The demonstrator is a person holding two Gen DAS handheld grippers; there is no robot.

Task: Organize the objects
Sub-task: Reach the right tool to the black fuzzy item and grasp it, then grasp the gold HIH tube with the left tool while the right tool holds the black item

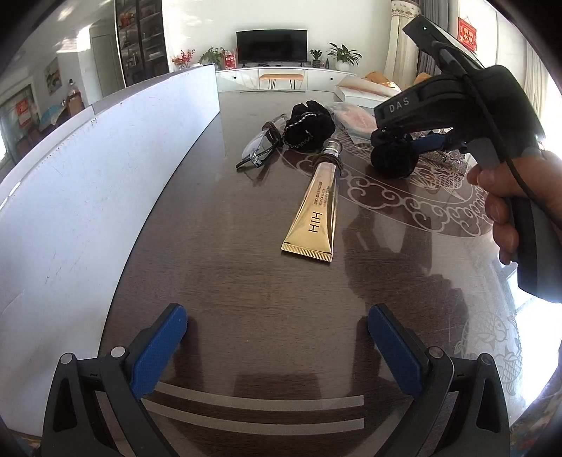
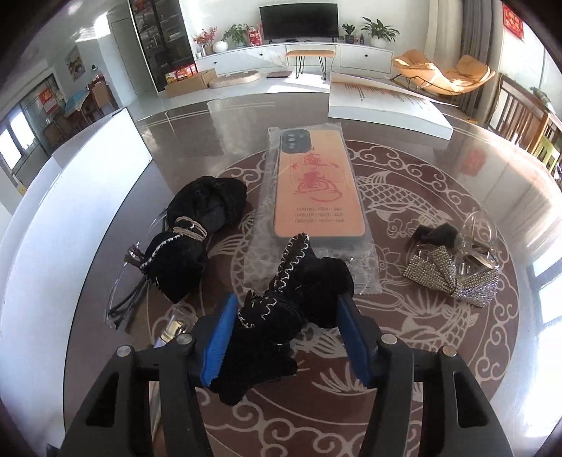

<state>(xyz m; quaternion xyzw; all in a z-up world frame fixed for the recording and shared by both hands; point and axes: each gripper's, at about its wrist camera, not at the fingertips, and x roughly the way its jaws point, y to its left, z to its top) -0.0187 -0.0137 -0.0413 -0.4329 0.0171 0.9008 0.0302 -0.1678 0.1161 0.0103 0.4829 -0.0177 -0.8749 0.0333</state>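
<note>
- A black scrunchie (image 2: 281,316) with pale zigzag stitching sits between the blue pads of the right tool (image 2: 284,337), which is clenched on it and holds it above the patterned middle of the surface (image 2: 439,386).
- The left tool (image 1: 275,346) is released, its pads wide apart and nothing between them, low over bare dark wood near the surface's near edge.
- A white board (image 1: 105,182) stands upright along the left edge, walling that side; open wood runs between it and the objects.
- A gold tube (image 1: 318,207) lies lengthwise near the middle, its cap pointing at the far edge.
- Just beyond the cap, a second black scrunchie (image 2: 182,267) rests on clear glasses (image 1: 260,147), touching them.
- A bagged phone case (image 2: 316,197) lies beyond the held scrunchie, toward the far edge.
- A rhinestone hair clip (image 2: 453,274) lies toward the right edge, well apart from the case.
- A white box (image 2: 386,105) sits at the far edge.
- The surface is glossy with a pale fish-and-cloud pattern; behind it are a television (image 2: 298,19) and a tan lounge chair (image 2: 442,75).
</note>
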